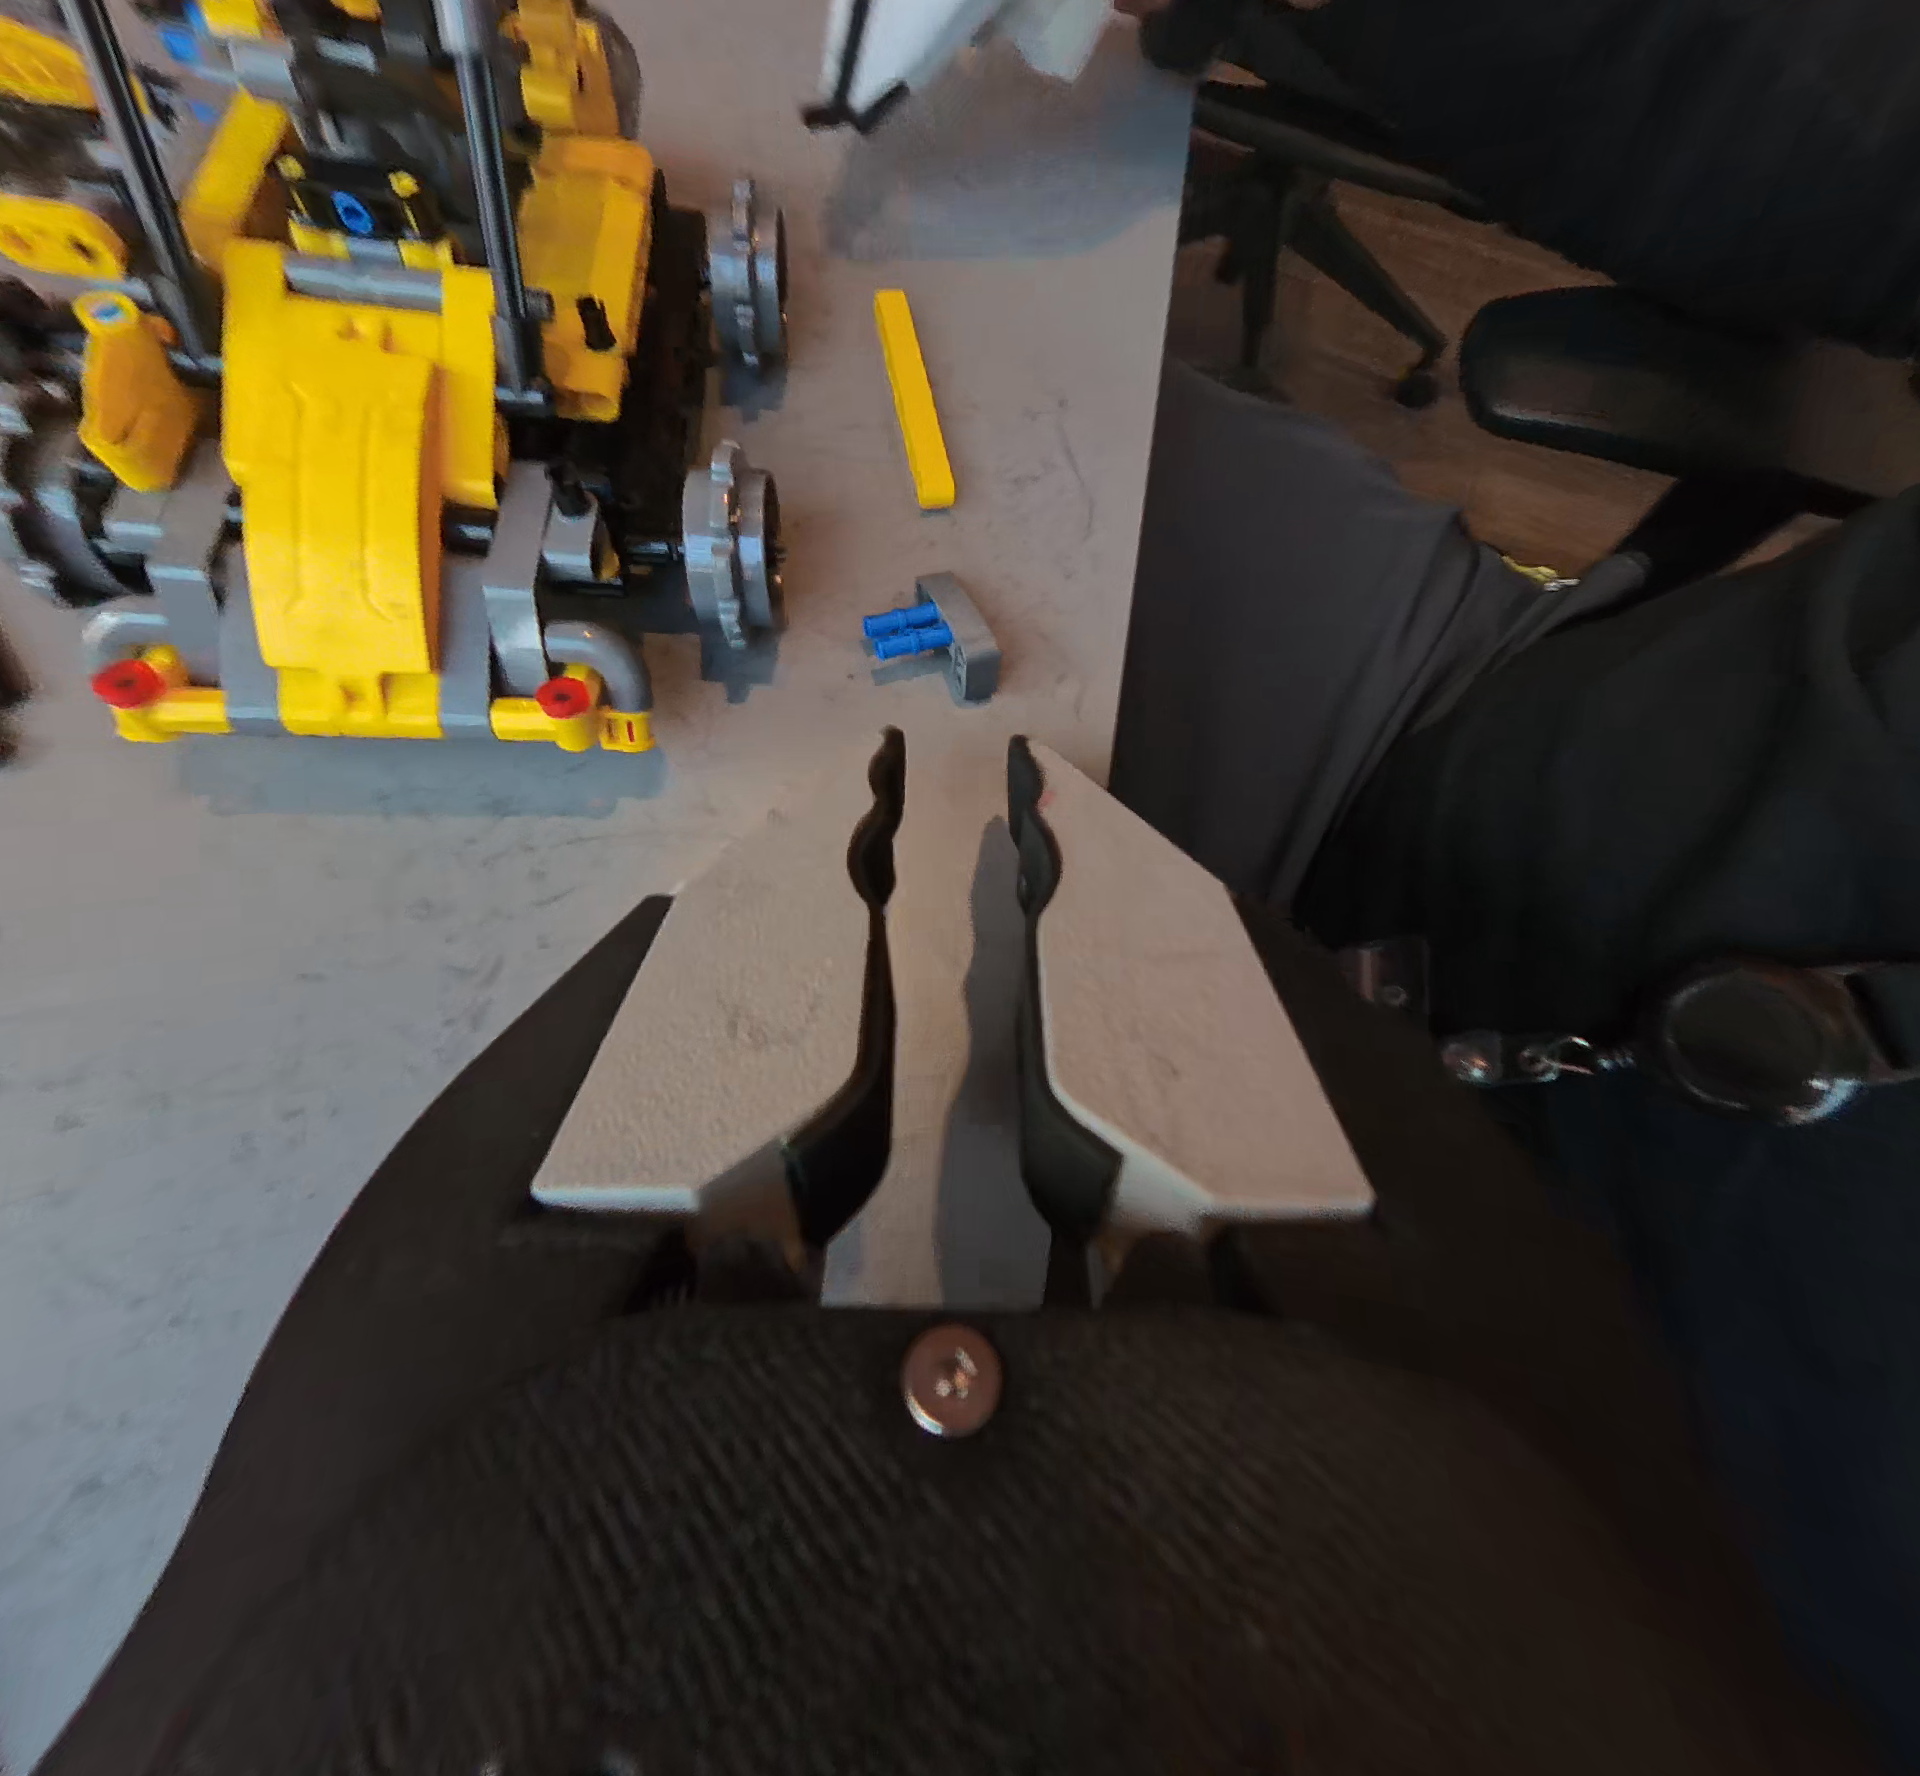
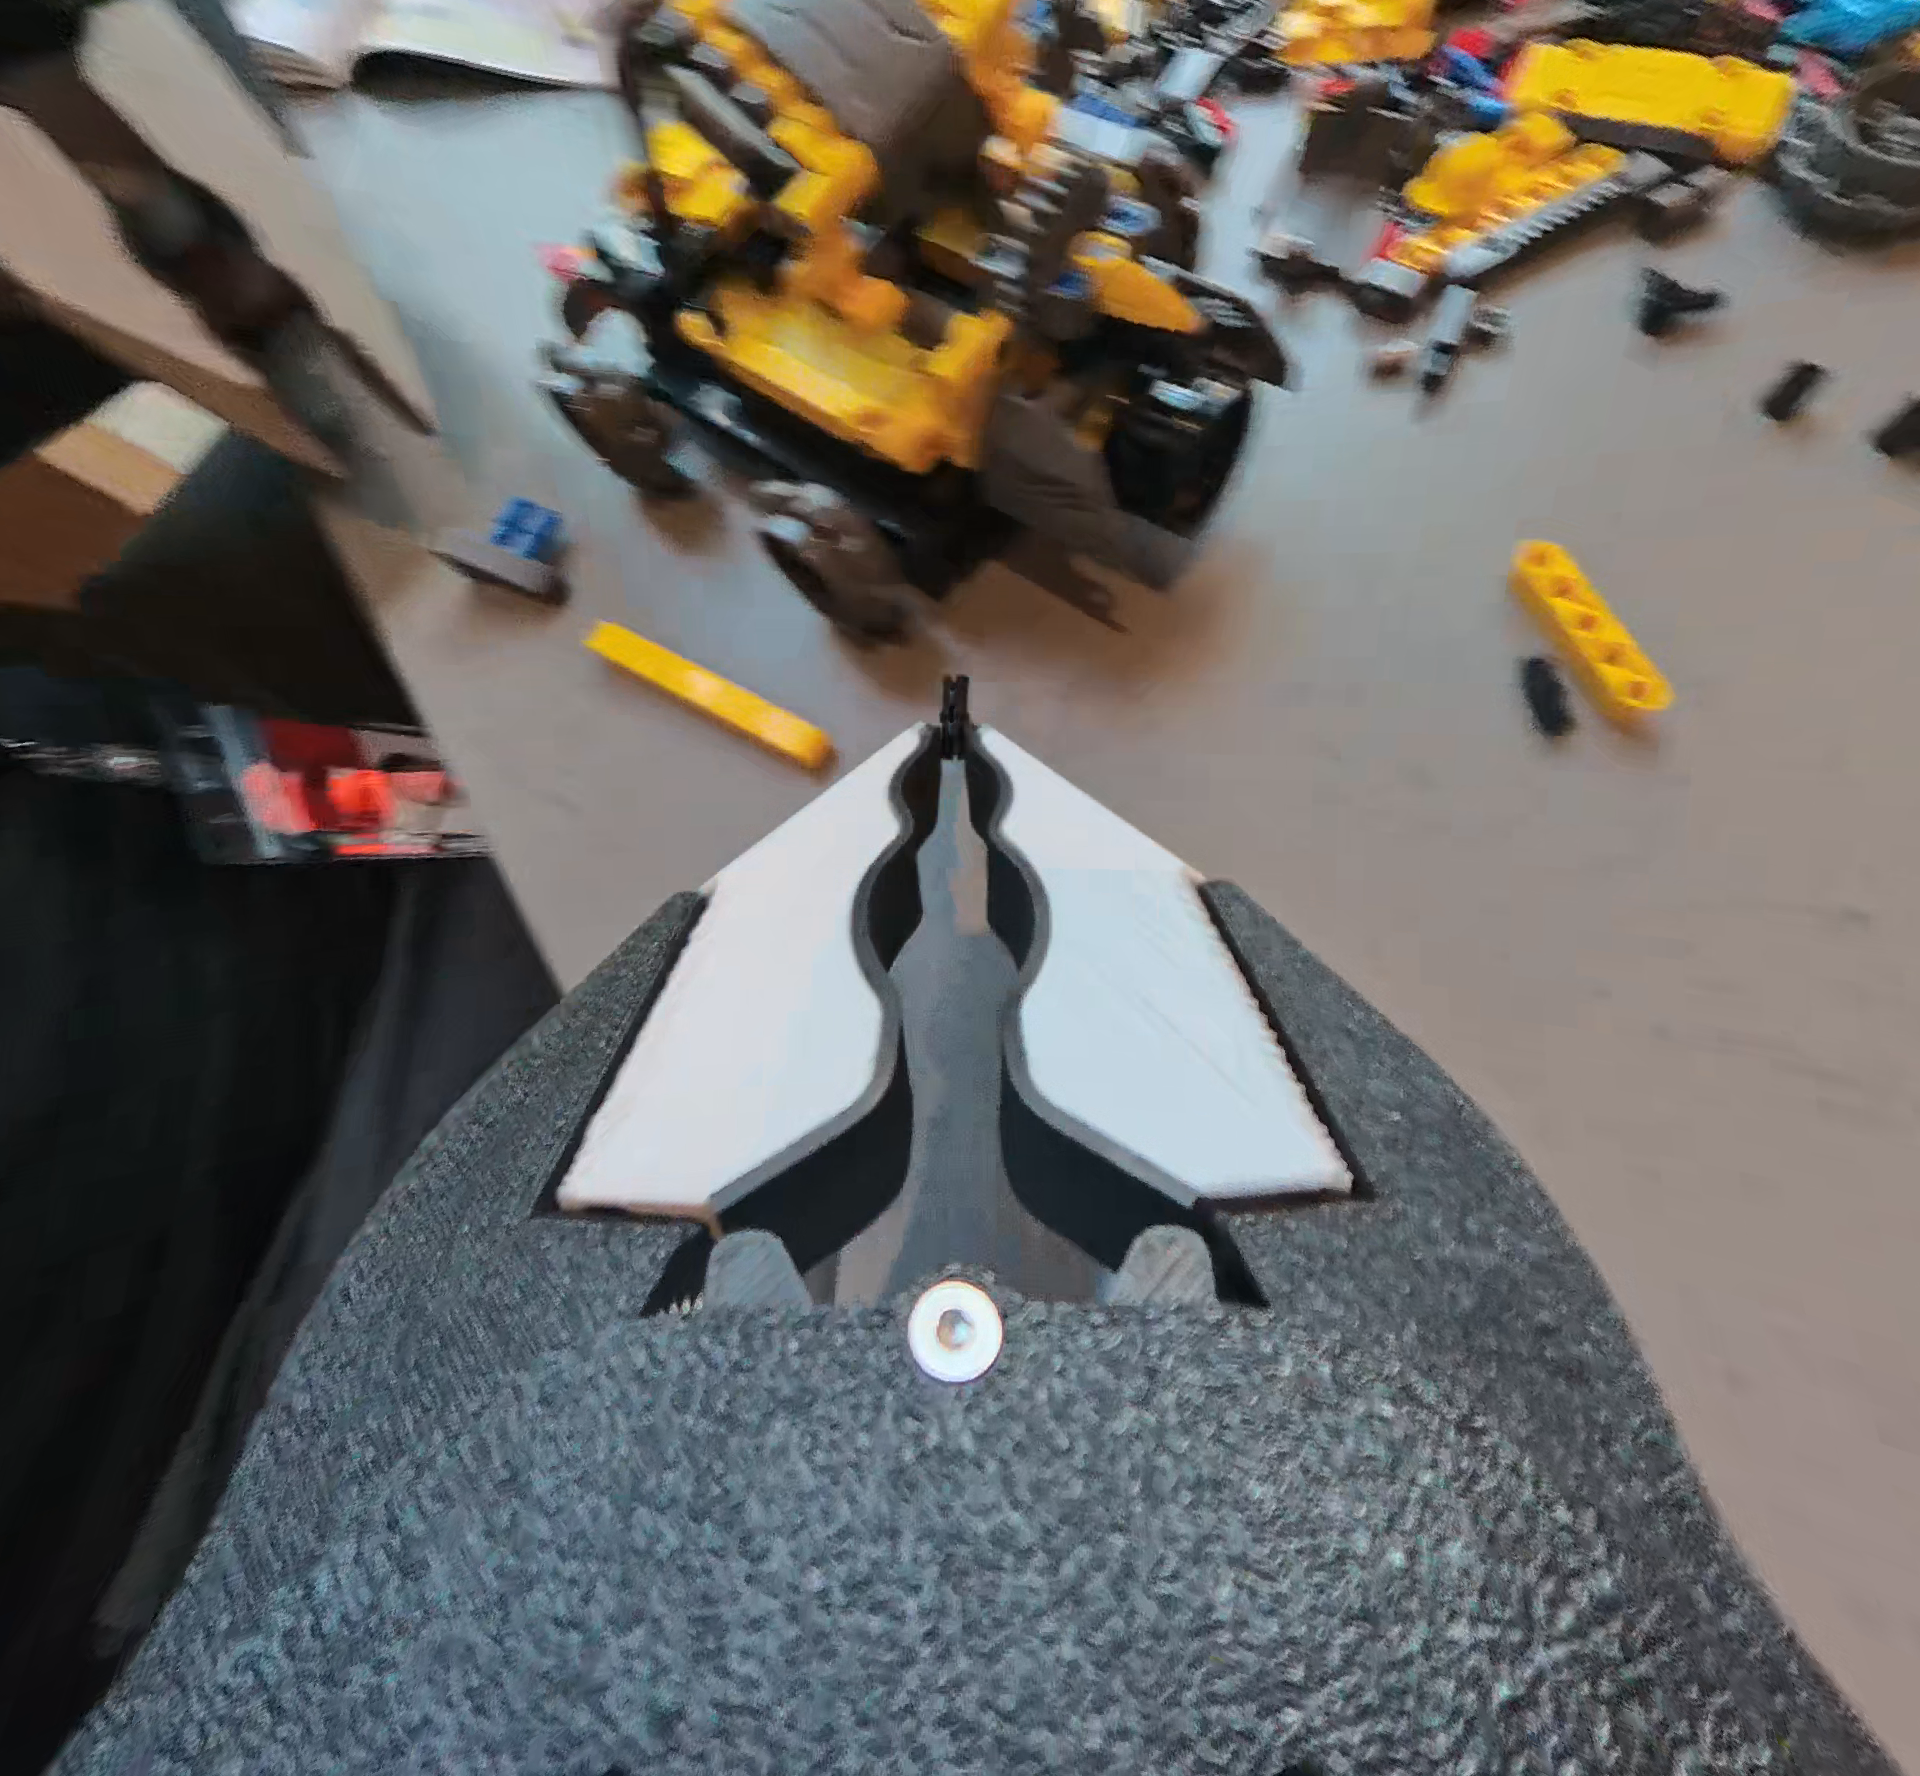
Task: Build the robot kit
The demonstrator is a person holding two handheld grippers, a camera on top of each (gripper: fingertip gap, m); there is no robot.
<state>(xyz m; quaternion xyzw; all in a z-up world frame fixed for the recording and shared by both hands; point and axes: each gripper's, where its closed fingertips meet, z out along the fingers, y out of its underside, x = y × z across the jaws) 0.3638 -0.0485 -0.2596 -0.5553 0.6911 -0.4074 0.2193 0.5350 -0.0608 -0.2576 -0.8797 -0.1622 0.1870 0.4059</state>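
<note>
My left gripper (image 1: pixel 954 752) is open and empty above the grey table, just short of a small grey connector with two blue pins (image 1: pixel 935 635). A long yellow beam (image 1: pixel 912 398) lies beyond it. A yellow and grey brick-built vehicle (image 1: pixel 395 396) stands to the left. My right gripper (image 2: pixel 954 724) is shut on a small black pin (image 2: pixel 954 700) that sticks out past the tips. In the right wrist view the vehicle (image 2: pixel 894 303) is ahead, the yellow beam (image 2: pixel 712 692) lies to the left of the tips, and the grey connector (image 2: pixel 509 547) lies farther left.
A short yellow beam with holes (image 2: pixel 1590 630) and a black pin (image 2: pixel 1546 696) lie at the right. Several loose yellow and black parts (image 2: pixel 1455 64) are heaped at the back. The table edge (image 1: pixel 1153 479) runs to the right, with a person's dark clothing and a chair (image 1: pixel 1662 396) beyond. About 20 cm separates my left fingertips from my right.
</note>
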